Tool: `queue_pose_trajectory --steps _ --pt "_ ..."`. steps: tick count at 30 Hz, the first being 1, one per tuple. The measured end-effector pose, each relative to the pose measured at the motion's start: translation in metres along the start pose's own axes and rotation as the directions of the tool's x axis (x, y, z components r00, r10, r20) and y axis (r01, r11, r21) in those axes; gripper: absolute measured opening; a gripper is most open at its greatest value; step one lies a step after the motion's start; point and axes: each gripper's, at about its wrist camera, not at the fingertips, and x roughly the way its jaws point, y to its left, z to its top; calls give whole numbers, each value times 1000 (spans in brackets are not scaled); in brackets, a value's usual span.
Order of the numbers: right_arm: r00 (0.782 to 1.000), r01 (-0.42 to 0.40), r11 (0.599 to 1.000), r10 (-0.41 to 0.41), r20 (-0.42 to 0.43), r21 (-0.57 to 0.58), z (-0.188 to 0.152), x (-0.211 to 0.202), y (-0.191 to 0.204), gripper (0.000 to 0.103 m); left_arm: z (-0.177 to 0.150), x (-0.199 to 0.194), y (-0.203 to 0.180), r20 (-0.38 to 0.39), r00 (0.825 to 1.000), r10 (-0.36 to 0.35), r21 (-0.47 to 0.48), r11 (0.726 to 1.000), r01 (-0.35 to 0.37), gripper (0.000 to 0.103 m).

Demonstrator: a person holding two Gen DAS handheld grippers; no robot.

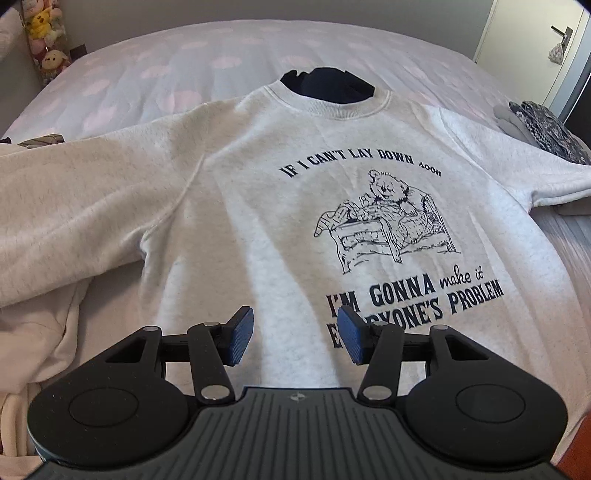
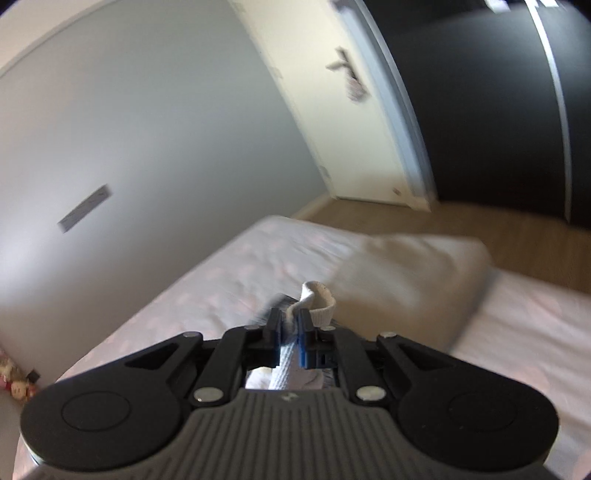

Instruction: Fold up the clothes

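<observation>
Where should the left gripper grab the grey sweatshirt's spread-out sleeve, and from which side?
Probably at the far end of the sleeve, out of frame at the picture's left, coming from above with open jaws across its width. It lies flat and stretched sideways from the sweatshirt, so lifting that end should carry it over the body.

Pale heather-grey sweatshirt (image 1: pixel 258 206), navy print across the chest: block lettering and a line-drawn bear in a bed. Dark navy shows inside its neck opening. Under it, a white bedspread (image 1: pixel 166 62) dotted with soft pink blotches. Far left, plush toys (image 1: pixel 46 33) in yellow, pink and cream. Far right, a navy-and-white patterned cloth (image 1: pixel 546 129). Left gripper (image 1: pixel 295 334): black body, blue ribbed pads. Right gripper (image 2: pixel 290 332): same black and blue, with off-white ribbed cuff (image 2: pixel 319 299) between.
</observation>
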Motion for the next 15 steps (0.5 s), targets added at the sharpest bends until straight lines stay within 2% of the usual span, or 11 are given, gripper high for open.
queue_pose_trajectory --steps 3,7,11,15 --pt "997 -76 990 79 25 -122 10 -15 83 10 -4 1 9 35 999 -3 0 1000 3 49" --pt "979 -186 945 203 35 -267 -1 -30 190 10 -10 4 23 45 999 22 7 1000 -22 49" --pt "946 -305 875 325 -11 -375 -38 -43 287 10 -16 8 39 47 998 47 10 999 -48 48" --pt "909 -402 808 407 -86 -431 -89 -46 359 10 -19 2 56 69 998 14 -41 999 -11 48"
